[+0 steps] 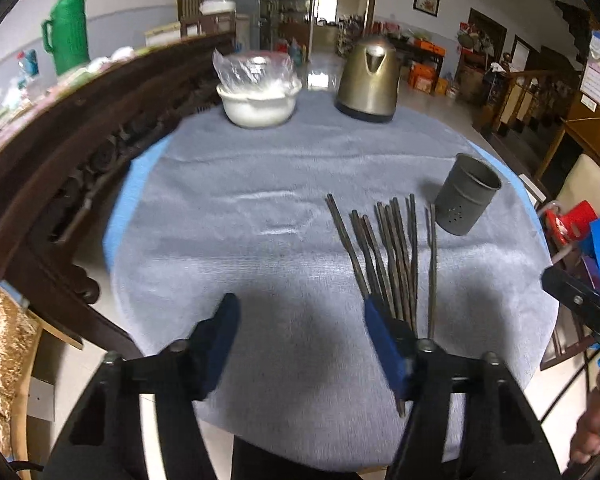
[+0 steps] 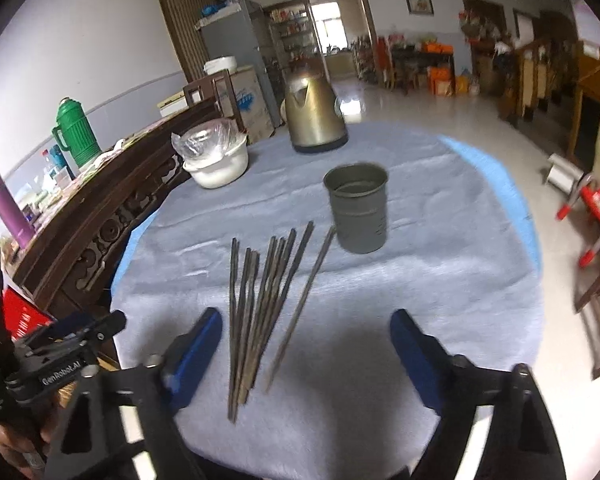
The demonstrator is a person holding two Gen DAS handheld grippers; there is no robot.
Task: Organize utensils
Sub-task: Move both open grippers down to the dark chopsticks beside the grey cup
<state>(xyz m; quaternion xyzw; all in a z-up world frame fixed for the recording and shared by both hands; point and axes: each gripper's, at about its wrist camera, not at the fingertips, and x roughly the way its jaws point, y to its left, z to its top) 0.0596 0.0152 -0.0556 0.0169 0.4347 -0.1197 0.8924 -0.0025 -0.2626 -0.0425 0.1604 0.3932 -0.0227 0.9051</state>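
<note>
Both grippers are angled down over the near edge of the round table, which is covered by a grey-blue woven cloth (image 1: 260, 240) with a bright blue underlayer showing at the rim. Left gripper (image 1: 300, 344): black frame, blue pads, jaws apart with only bare cloth between them; its right pad (image 1: 384, 344) sits over the near ends of the chopsticks, contact unclear, nothing held. Right gripper (image 2: 306, 354): same build, jaws wider, not gripping; the near ends of the bundle of dark thin chopsticks (image 2: 260, 304) lie on the cloth between its blue pads, nearer the left pad (image 2: 198, 354), without touching either. A hand (image 2: 16, 440) wrapped around the left tool's black handle shows at the lower left of the right wrist view. The chopsticks are fanned out flat, tips pointing far, one stray stick (image 2: 304, 304) lying just right of the pack. Just beyond their far tips, to the right, stands an upright dull grey metal cylinder holder (image 2: 358, 208), open top, small perforations low on the wall, apart from the sticks. Far side of the table: a white ceramic bowl (image 1: 260, 106) topped with crinkled clear plastic, and right of it a brushed bronze-coloured metal kettle (image 1: 368, 80) on a dark base. Carved dark wooden furniture (image 1: 80, 152) runs along the left, with a green plastic thermos jug (image 1: 66, 32) on it.
</note>
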